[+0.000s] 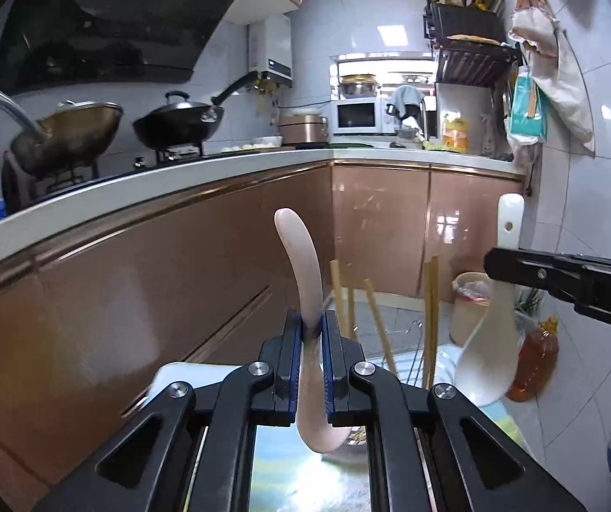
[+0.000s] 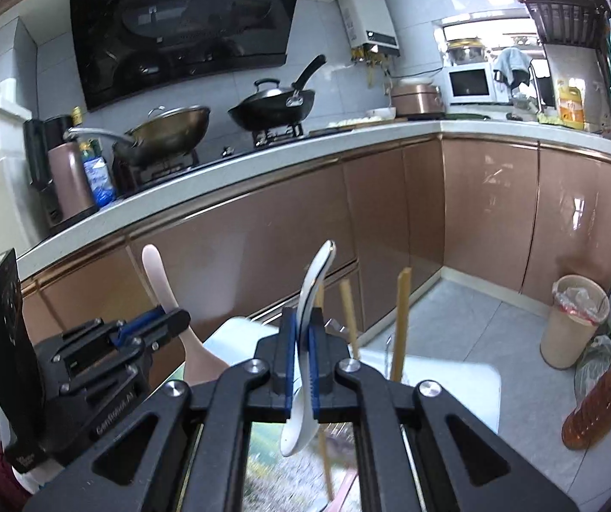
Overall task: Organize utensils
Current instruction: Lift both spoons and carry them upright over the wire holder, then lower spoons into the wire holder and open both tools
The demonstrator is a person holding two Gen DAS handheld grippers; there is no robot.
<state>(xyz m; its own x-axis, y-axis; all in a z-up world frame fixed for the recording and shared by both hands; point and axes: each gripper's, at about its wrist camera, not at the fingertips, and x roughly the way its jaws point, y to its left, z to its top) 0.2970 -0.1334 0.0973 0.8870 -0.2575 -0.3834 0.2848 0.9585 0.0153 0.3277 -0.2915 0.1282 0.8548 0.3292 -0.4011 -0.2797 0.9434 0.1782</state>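
Left wrist view: your left gripper (image 1: 313,324) is clamped on the pink spoon (image 1: 301,264), blue pads pinching the handle about midway, handle tip curving up toward the far cabinets, bowl hanging low between the gripper arms. Just right of it the wooden chopsticks (image 1: 431,311) stand upright in a wire holder (image 1: 412,354), whose base is mostly hidden. Further right, your right gripper (image 1: 497,262) enters from the right edge, closed on the white spoon (image 1: 491,341): handle end with its hanging hole sticks up above the jaw, bowl hangs below. Beige trash bin (image 1: 467,311) and an oil bottle (image 1: 536,362) sit on the floor beyond, near the right wall. Right wrist view: your right gripper (image 2: 303,337) grips the white spoon (image 2: 312,290) edge-on between the pads, handle pointing up and far, bowl down near the camera. Chopsticks (image 2: 401,324) stand just right of it, apart from the spoon. Your left gripper (image 2: 164,320) is at the near left, shut on the pink spoon (image 2: 160,281), handle up, bowl below the jaw. Both spoons are held in the air above a white surface (image 2: 455,379), well apart from each other. Far counter carries two woks (image 2: 271,106) on the stove.
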